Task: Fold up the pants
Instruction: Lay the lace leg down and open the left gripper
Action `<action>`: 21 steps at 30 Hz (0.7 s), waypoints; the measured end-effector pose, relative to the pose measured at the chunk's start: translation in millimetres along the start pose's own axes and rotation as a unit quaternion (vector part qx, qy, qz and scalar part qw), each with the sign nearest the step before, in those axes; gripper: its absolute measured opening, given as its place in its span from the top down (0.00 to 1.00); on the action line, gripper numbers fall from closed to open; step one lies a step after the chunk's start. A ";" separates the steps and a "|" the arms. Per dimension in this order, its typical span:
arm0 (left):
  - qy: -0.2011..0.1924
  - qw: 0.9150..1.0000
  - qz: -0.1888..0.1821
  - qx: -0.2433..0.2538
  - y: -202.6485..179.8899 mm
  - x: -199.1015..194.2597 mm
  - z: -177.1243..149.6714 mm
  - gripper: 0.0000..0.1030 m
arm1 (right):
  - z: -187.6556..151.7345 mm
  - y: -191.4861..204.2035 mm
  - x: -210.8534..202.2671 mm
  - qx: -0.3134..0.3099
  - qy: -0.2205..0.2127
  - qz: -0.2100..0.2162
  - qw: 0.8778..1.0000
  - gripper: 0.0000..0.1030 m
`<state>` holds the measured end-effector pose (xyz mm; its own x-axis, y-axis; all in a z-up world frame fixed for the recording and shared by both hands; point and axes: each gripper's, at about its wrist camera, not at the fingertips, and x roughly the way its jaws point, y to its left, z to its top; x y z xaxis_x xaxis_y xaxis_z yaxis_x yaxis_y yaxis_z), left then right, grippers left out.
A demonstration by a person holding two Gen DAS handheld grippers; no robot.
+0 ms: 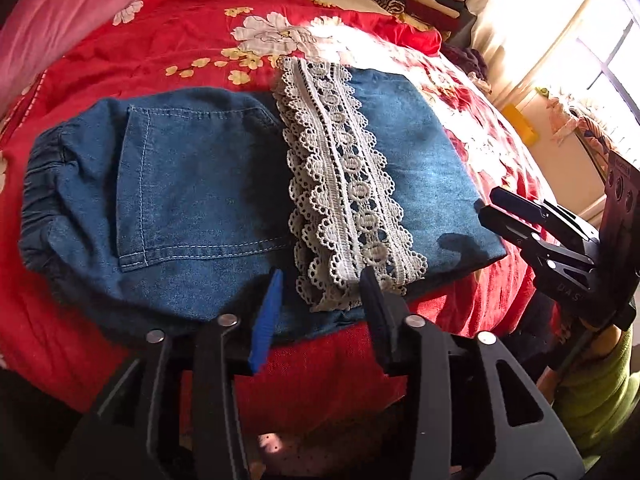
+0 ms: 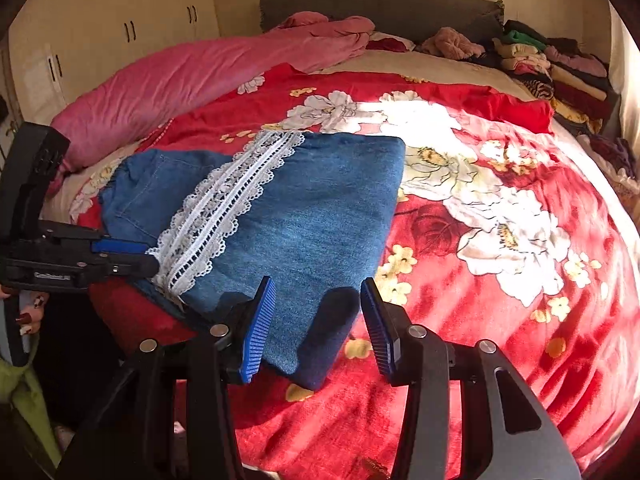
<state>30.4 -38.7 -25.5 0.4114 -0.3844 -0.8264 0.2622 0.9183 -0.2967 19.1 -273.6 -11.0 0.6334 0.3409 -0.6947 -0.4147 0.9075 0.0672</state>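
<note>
Nearest in the left wrist view, the left gripper [image 1: 320, 284] stands with its jaws parted and nothing between its pads – it hangs over the near edge of the folded blue denim pants [image 1: 192, 200], just beside the near end of the white crocheted lace hem band [image 1: 344, 184]. The right gripper [image 2: 318, 312] is likewise parted and empty, its blue ribbed pad [image 2: 258, 332] just above the near corner of the folded end, not pressing on it.

The pants lie flat on the red floral blanket [image 2: 500, 320] covering the bed, already doubled over: the lace band crosses the middle, the back pocket [image 1: 192, 184] and gathered elastic waistband [image 1: 40, 196] to the left of it as the left camera sees it, the folded edge to the right.

The long axis runs side to side in front of both hands, so each gripper faces one half (left nearer the waistband and lace, right nearer the fold). A further fold, if one is wanted, would likely carry one end over the other along that axis.

Farther off lie a pink quilt [image 2: 192, 76] and stacked folded clothes [image 2: 560, 68] by the headboard.
</note>
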 end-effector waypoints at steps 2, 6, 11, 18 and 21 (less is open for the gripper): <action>-0.007 1.000 0.007 -0.003 -0.2 -3.7 2.6 0.55 | 3.9 0.1 -3.8 -0.001 -0.010 0.011 1.000 0.58; 0.003 1.000 0.007 -0.011 -2.2 12.2 8.5 0.51 | 2.3 10.0 11.3 -0.020 0.016 0.037 0.999 0.58; 0.008 1.000 -0.017 -0.002 -12.3 18.1 2.5 0.91 | -11.8 0.3 31.7 -0.001 0.071 0.036 0.997 0.60; 0.020 1.000 -0.003 0.003 -8.5 25.3 -6.7 0.80 | -13.2 -2.4 32.0 0.003 0.076 0.037 0.996 0.58; 0.012 1.000 -0.010 -0.004 -5.2 18.8 -5.4 0.74 | -8.4 0.7 18.0 -0.006 0.047 0.038 0.998 0.58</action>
<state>32.0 -50.2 -42.1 0.3847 -0.4008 -0.8315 0.2638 0.9110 -0.3170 24.7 -268.9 -29.4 0.5358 0.3832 -0.7524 -0.4665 0.8771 0.1145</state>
